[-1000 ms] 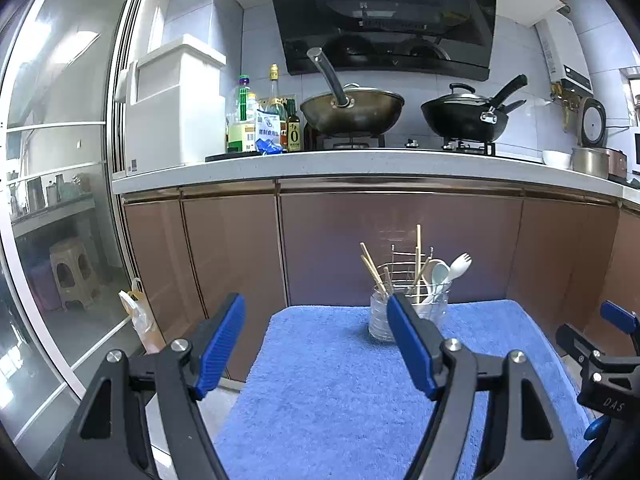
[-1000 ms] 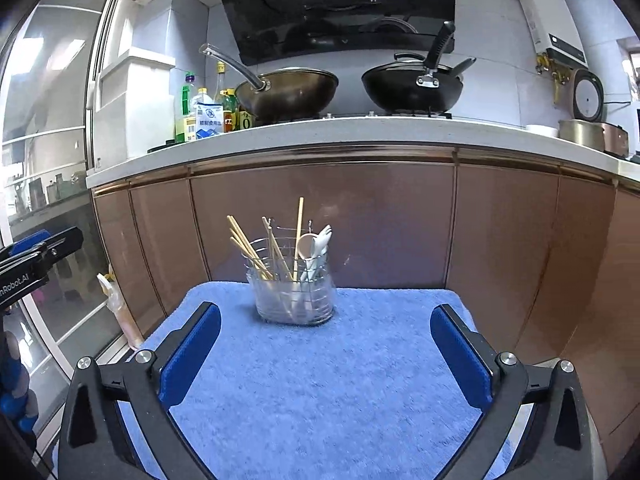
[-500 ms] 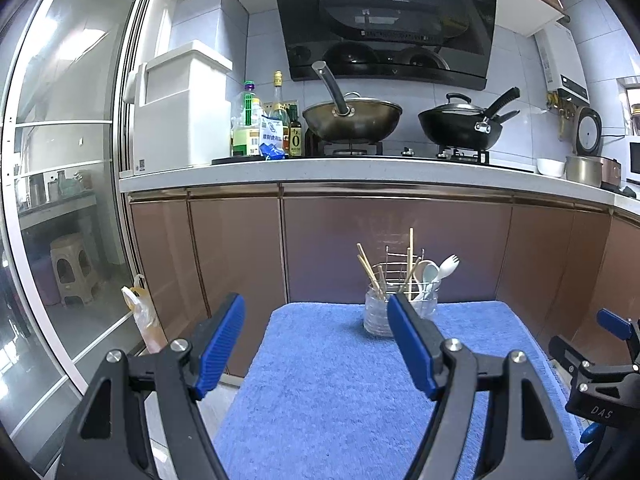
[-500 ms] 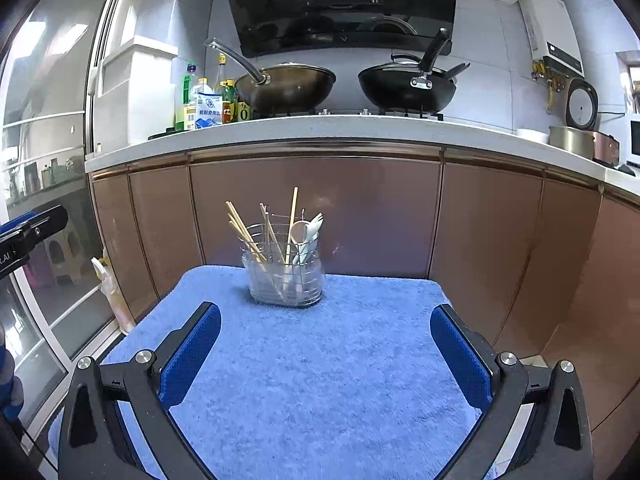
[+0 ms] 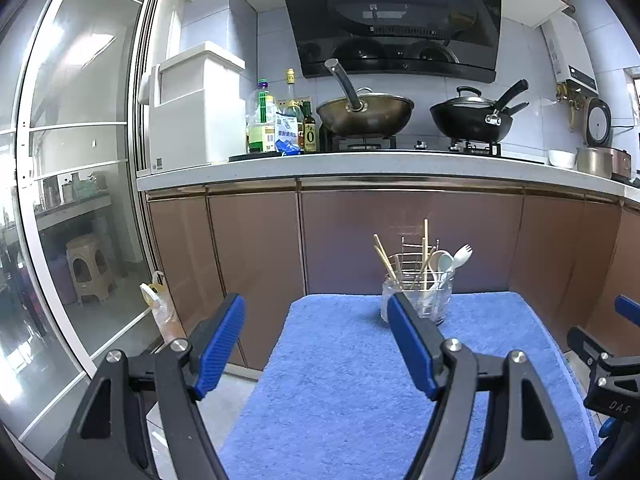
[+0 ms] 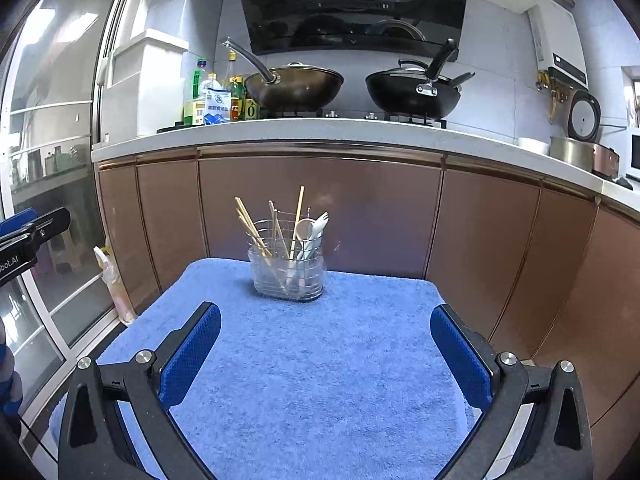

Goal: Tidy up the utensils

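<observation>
At the far edge of the blue towel point(image 6: 304, 364) that covers the desk stands the utensil holder point(image 6: 289, 270), a clear container with a wire rack set in it. Wooden chopsticks point(image 6: 251, 224) lean out to its left, one more stick stands nearly upright, and a pale spoon point(image 6: 306, 227) and a pale spork point(image 6: 322, 220) rise on its right side. The towel around it is bare.

The left hand-held gripper point(image 5: 316, 344) hangs over the near left corner of the towel, released, its blue pads wide apart and nothing between them; in its own view the right pad overlaps the holder point(image 5: 430, 300) but is well short of it. The right hand-held gripper point(image 6: 325, 350) is likewise released and empty, low over the near part of the towel, the holder far ahead between its pads.

Lettering reading "DAS" shows on the right gripper's body at the right edge of the left view, and "bot.AI" on the left gripper's body at the left edge of the right view. Behind, on the kitchen counter point(image 6: 320, 130), a dark bottle point(image 6: 251, 108) carries a large "0" on its label, beside a blue-and-white bag point(image 6: 218, 106) whose print is too small to read. Two woks sit on the stove.
</observation>
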A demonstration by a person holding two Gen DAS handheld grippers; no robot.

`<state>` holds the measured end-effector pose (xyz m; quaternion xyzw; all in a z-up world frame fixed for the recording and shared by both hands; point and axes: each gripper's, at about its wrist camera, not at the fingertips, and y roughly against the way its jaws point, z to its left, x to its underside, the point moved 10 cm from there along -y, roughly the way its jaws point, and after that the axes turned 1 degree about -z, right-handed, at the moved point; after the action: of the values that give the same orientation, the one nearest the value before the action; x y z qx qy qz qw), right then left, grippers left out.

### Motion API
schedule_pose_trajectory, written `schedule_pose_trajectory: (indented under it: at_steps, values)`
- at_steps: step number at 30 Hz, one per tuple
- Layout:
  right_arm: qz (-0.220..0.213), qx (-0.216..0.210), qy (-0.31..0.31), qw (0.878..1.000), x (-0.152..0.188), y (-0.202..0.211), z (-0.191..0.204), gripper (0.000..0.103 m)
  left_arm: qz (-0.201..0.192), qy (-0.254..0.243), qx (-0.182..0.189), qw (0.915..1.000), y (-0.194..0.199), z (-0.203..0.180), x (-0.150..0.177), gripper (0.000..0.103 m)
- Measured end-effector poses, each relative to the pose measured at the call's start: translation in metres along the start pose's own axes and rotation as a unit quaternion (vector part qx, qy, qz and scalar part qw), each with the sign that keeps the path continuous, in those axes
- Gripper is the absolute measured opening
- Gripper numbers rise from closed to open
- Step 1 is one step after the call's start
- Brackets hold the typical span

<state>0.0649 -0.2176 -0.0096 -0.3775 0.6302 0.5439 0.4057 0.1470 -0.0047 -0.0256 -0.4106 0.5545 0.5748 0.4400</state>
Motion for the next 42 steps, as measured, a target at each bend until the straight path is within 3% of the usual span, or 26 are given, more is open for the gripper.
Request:
schedule_pose_trajectory:
  at_steps: [42]
  values:
    - [0.025,0.01,0.011,1.0,0.009,-0.007,0.004,0.103,0.02,-0.004,-0.008,0.9998,-0.008,0.012,0.015,0.072]
